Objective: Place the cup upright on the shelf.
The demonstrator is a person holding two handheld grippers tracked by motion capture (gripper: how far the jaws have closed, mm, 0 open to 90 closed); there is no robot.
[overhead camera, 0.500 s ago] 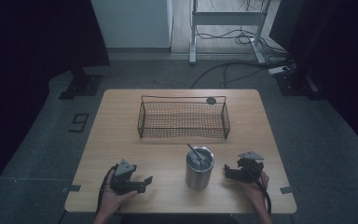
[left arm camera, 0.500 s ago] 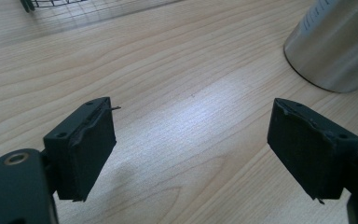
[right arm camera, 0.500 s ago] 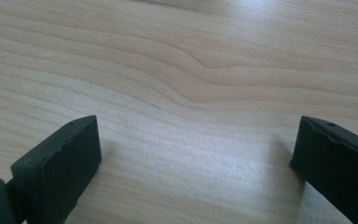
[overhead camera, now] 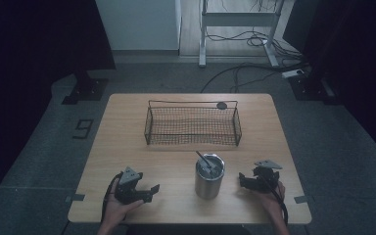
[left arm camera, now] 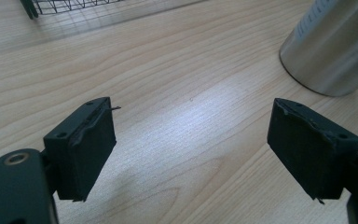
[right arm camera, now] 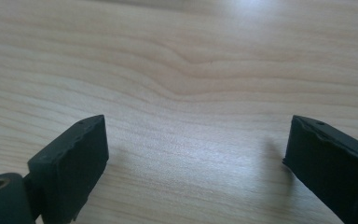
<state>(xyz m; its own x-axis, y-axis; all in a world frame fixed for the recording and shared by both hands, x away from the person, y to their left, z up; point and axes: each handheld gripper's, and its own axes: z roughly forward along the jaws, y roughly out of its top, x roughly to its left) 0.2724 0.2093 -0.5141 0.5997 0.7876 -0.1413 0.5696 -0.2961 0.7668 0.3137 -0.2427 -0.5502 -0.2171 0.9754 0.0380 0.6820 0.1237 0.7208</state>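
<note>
A steel tumbler (overhead camera: 209, 175) stands near the front middle of the wooden table (overhead camera: 127, 127), with a thin utensil (overhead camera: 203, 160) leaning inside it. My left gripper (overhead camera: 152, 191) rests at the front left, open, jaws pointing right toward the tumbler. In the left gripper view its jaws (left arm camera: 191, 149) are wide apart over bare wood, and the tumbler (left arm camera: 335, 46) stands at the upper right. My right gripper (overhead camera: 242, 182) lies at the front right, open, pointing left at the tumbler. Its jaws (right arm camera: 196, 158) frame only bare wood.
A black wire basket (overhead camera: 193, 124) sits across the middle of the table, behind the tumbler; its corner (left arm camera: 60, 5) shows in the left gripper view. A small dark round object (overhead camera: 222, 105) lies behind the basket. Cables and a desk frame (overhead camera: 240, 22) are on the floor beyond.
</note>
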